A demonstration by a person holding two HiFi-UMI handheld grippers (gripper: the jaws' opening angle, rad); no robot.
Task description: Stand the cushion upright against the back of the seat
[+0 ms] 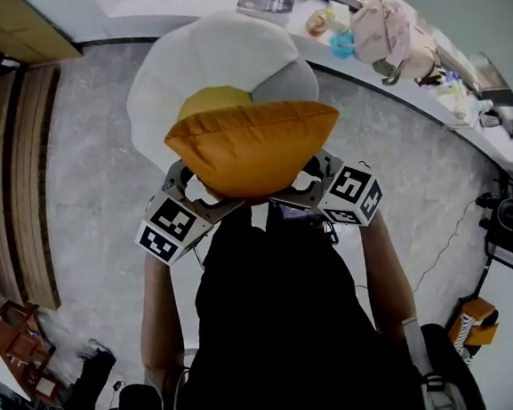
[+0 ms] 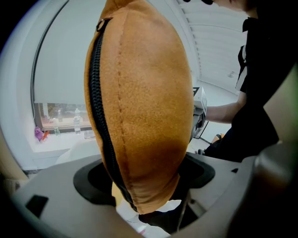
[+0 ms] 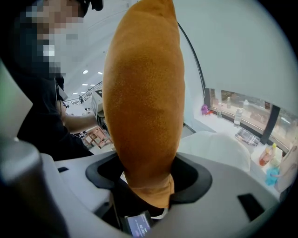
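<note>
While carried off any surface, orange cushion (image 1: 251, 146) sits just short of the white seat (image 1: 217, 56), which lies ahead and below. Long axis runs side to side: left claw (image 1: 194, 189) clenched on one lower corner, right claw (image 1: 315, 180) on the other. Both judged equally near the seat.

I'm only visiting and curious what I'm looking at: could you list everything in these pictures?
cushion: one, orange, held up by both grippers in front of the seat
seat: one, white, on the floor beyond the cushion
pad: one, yellow, on the seat
counter: one, white, along the top and right
bag: one, beige, on the counter
left gripper: one, grey, shut on the cushion's corner
right gripper: one, grey, shut on another corner
person: one, black top, at the bottom
</note>
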